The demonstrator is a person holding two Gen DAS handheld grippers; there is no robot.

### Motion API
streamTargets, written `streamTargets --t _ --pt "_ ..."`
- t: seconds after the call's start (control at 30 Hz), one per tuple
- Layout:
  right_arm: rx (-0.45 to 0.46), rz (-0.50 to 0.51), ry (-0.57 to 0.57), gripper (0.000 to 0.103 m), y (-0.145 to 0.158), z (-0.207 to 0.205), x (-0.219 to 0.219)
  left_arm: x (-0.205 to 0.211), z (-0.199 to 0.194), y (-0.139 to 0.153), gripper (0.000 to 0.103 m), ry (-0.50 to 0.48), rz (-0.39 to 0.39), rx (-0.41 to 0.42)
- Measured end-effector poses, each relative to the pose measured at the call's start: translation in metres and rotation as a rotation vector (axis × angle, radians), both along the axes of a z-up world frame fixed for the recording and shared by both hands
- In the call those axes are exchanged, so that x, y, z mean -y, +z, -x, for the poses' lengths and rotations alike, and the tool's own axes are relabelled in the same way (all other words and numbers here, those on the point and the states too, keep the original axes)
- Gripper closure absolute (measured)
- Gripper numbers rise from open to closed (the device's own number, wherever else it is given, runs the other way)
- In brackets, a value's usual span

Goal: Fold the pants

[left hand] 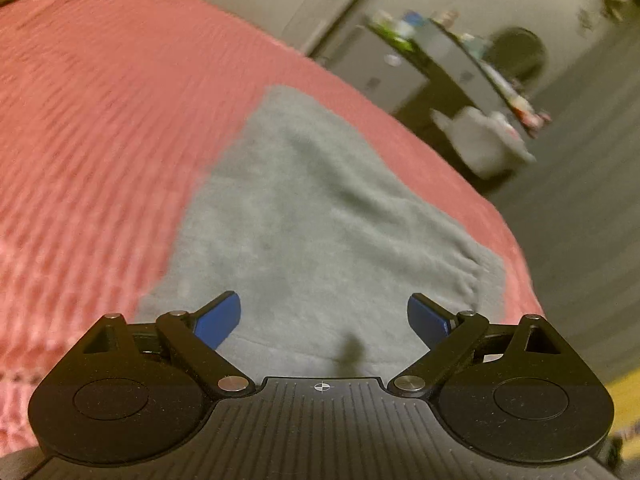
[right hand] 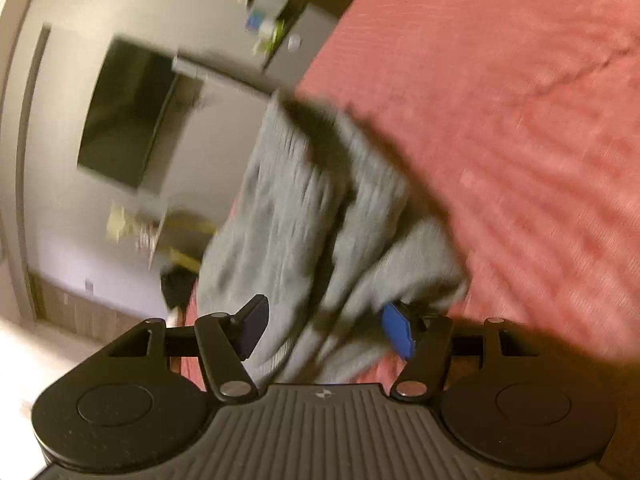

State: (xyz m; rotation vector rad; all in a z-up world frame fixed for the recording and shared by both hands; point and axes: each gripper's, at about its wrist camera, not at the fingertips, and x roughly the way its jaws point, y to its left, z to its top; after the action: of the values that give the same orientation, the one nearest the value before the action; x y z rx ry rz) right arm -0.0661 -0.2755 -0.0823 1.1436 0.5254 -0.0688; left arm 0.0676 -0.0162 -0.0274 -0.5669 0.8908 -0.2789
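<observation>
A red ribbed bedspread (left hand: pixel 104 128) covered the bed and ran to its edge. Beyond it stood a grey cabinet (left hand: pixel 380 68) with small blurred items on top. A white bin (left hand: pixel 486 140) sat on the floor beside a dark desk. In the right wrist view a dark screen (right hand: pixel 124 112) hung on the pale wall (right hand: pixel 60 216).

Left gripper (left hand: pixel 324 318): black ribbed housing, two round side discs, black linkage arms with silver pivot screws, blue pads (left hand: pixel 220 318), small white crosshair mark at centre, right gripper (right hand: pixel 326 330): same build, blue pads (right hand: pixel 396 330), one shadowed dark
</observation>
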Motion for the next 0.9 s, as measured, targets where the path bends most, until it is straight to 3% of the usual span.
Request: streamTargets --t 0.07,0.17,0.27,0.33,0.43,0.63,0.77,0.9 --pt "0.006 -0.058 -0.043 0.045 -0.005 0.007 0.008 -0.006 0.002 0.003 0.008 0.053 -0.006 0.015" --pt "-0.001 -0.042 -0.040 0.048 -0.006 0.008 0.007 -0.027 0.006 0.003 0.008 0.150 0.037 -0.004" --pt "0.025 -0.052 -0.005 0.037 -0.006 0.004 0.002 -0.049 0.004 -0.010 0.008 0.197 0.158 -0.115" --pt "0.034 -0.069 0.048 0.033 -0.007 -0.002 -0.003 -0.057 0.000 -0.020 0.007 0.203 0.229 -0.171" --pt "0.054 -0.082 0.075 0.025 -0.007 -0.010 -0.006 -0.055 -0.010 -0.031 0.007 0.175 0.262 -0.242" --pt "0.084 -0.139 0.040 0.024 -0.012 -0.012 -0.001 -0.046 -0.014 -0.043 0.007 0.100 0.399 -0.285" --pt "0.097 -0.116 0.066 0.019 -0.012 -0.015 -0.003 -0.038 -0.015 -0.045 0.007 0.112 0.411 -0.255" --pt "0.087 -0.064 0.135 0.013 -0.007 -0.028 -0.017 -0.027 -0.028 -0.061 0.006 0.136 0.455 -0.325"
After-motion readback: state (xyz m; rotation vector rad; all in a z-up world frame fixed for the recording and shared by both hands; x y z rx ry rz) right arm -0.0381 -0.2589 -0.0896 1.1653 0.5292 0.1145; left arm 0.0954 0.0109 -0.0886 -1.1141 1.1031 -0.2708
